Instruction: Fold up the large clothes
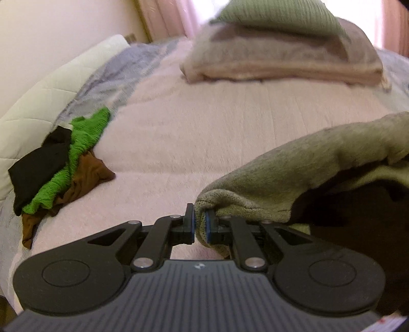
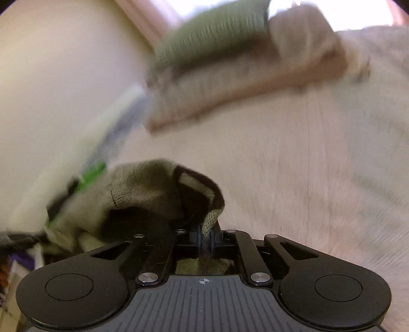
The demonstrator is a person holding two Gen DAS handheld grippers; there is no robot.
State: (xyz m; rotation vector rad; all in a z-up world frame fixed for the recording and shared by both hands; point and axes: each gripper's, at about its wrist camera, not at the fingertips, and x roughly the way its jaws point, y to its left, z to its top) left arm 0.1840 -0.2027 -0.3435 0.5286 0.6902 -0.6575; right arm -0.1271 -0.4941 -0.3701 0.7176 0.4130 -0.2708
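An olive-green knit garment hangs above the pink bedspread. My left gripper is shut on one edge of it, and the cloth drapes away to the right over a dark inner side. In the blurred right wrist view my right gripper is shut on another edge of the same olive-green garment, which bunches up to the left of the fingers and shows a dark lining.
A folded stack, a green knit piece on a beige fleece, lies at the far side of the bed. A heap of black, bright green and brown clothes sits at the left, beside a white quilted pillow.
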